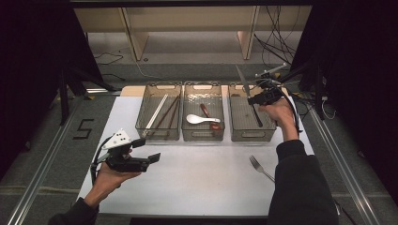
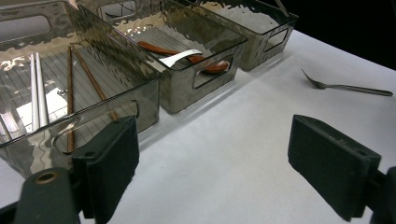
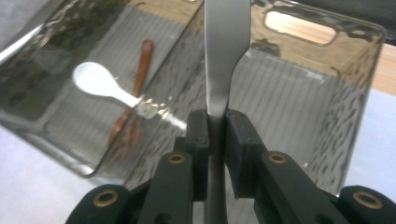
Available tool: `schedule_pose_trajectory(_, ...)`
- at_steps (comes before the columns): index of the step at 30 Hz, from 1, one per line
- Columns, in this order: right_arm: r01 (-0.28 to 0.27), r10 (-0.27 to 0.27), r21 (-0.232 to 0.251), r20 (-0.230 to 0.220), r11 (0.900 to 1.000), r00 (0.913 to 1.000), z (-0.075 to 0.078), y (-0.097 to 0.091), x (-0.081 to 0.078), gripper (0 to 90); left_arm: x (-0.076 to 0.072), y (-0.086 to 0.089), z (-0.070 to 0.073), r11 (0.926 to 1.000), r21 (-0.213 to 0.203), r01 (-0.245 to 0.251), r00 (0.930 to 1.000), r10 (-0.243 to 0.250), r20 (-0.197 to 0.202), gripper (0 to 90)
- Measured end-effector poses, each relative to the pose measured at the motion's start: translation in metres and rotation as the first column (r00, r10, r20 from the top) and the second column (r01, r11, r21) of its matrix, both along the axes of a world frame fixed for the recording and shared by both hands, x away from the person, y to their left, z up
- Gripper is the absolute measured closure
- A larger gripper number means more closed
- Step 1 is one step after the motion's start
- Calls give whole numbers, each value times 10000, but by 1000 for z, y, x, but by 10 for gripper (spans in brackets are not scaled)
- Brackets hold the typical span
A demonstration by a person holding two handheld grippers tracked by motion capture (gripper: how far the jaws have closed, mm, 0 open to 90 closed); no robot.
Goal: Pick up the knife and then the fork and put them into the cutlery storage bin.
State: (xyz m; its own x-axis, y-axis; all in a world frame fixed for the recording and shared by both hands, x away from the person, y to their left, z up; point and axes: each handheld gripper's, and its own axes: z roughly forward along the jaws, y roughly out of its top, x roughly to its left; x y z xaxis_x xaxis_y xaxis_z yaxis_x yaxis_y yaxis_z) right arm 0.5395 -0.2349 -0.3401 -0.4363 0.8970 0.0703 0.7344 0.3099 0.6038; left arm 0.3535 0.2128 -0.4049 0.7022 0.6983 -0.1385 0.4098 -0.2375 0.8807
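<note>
High view: at the upper right of the frame the right gripper (image 1: 261, 97) clamps a knife (image 1: 243, 82) over the right-hand bin (image 1: 270, 132), its blade slanting up and left. At lower left the left gripper (image 1: 145, 151) hangs over the table (image 1: 202, 178), jaws apart on nothing.

Left gripper view: a fork (image 2: 345, 87) lies at upper right.

Right gripper view: the knife (image 3: 224, 51) rises from between the pressed pads at frame centre.

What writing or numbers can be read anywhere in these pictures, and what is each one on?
"5": a dark numeral marked on the grey floor left of the table, in the high view.
Nothing else is readable: the bins, the cutlery and both grippers carry no legible text.
</note>
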Motion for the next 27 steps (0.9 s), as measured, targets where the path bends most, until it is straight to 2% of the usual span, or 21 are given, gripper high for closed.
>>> schedule_pose_trajectory(16, 855, -856, -63, -150, 9963, 9962, -24, -12, 5, 808, 0, 0, 0, 10000, -5, 2, 10000, -2, 5, 160)
schedule_pose_trajectory(27, 871, -873, -62, -362, 9962, 9955, -36, -15, 4, 806, 0, 0, 0, 10000, -5, 8, 10000, -8, 12, 160)
